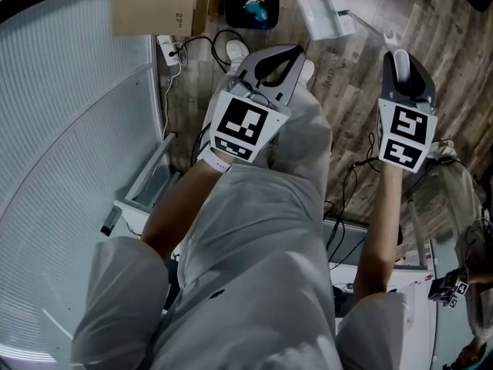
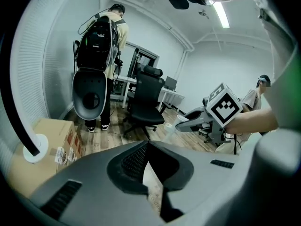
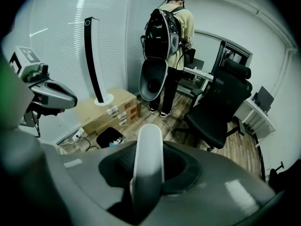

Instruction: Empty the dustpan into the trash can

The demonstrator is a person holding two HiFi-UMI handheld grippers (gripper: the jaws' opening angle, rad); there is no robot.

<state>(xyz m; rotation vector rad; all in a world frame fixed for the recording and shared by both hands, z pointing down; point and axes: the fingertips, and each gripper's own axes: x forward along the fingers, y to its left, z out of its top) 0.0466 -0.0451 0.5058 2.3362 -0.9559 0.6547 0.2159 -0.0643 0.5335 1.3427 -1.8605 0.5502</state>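
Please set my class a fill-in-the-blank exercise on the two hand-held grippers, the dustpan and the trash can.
1. The right hand-held gripper grips the dustpan by its white ____.
2. The left hand-held gripper is shut and holds ____.
3. The trash can beside the cardboard box is coloured ____.
Missing words: handle; nothing; black.

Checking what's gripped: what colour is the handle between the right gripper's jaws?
The handle is white, clearest in the right gripper view.
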